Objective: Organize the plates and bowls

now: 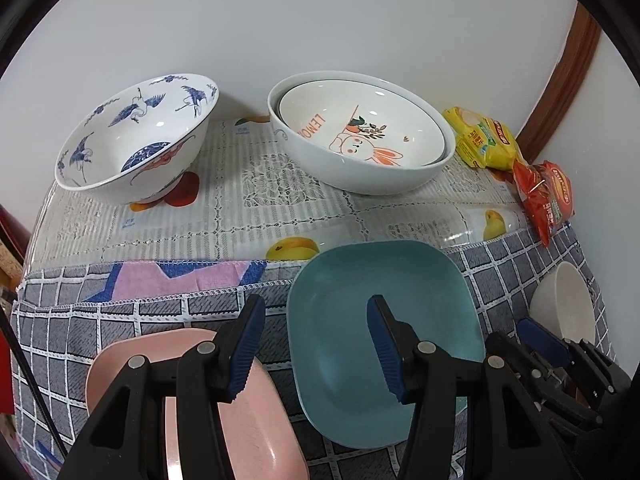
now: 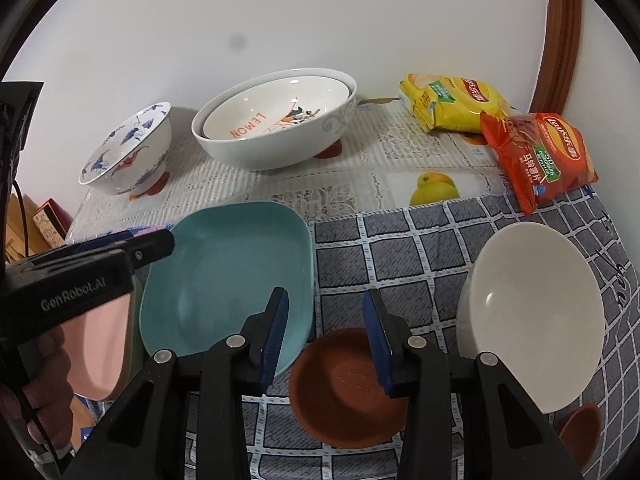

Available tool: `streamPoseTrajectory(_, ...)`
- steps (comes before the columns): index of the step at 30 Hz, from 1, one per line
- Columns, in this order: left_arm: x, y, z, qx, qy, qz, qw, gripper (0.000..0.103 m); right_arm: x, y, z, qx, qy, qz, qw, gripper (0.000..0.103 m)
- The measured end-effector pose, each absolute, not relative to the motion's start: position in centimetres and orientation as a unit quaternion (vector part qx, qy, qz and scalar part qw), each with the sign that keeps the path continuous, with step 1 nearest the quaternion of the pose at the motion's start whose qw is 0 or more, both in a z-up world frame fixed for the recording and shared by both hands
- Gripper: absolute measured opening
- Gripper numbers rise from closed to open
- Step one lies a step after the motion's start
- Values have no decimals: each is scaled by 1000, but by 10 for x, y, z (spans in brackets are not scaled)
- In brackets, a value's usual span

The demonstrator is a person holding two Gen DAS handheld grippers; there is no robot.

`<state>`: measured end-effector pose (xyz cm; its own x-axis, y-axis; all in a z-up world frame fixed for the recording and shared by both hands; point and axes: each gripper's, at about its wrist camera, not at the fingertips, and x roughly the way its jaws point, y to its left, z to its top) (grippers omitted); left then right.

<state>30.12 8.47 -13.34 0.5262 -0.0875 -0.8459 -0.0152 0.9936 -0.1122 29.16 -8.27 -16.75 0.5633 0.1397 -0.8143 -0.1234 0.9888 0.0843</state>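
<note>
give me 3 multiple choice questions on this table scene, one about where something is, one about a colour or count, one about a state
1. Where is the rabbit-print bowl?
A. nested inside a larger white bowl
B. on the teal plate
C. upside down on the cloth

2. How many snack bags lie at the back right?
A. one
B. two
C. four

3. How do the right gripper's jaws stand?
A. clamped on the white bowl
B. apart with nothing held, above the brown dish
C. shut on a snack bag

Answers:
1 A, its rim sits within the larger white bowl.
2 B, a yellow bag and a red bag.
3 B, a gap shows between the pads, over the brown dish.
</note>
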Motion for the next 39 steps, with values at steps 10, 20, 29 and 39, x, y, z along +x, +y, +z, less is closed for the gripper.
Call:
streamPoseTrajectory(10, 304, 86, -140, -52, 491, -17, 869, 50, 298, -77, -174, 3, 464, 75, 883, 40)
streamPoseTrajectory(20, 311, 90, -158, -53, 504, -5, 862, 36, 309, -60, -184, -9, 466, 75, 882, 20)
streamPoseTrajectory(29, 314, 91, -169, -46, 514, 7, 857, 13, 319, -57, -194, -13, 476, 72, 876, 10)
streamPoseTrajectory(39, 316, 90, -178, -44, 532, -3, 845, 11, 322, -55, -203, -17, 492, 75, 867, 11)
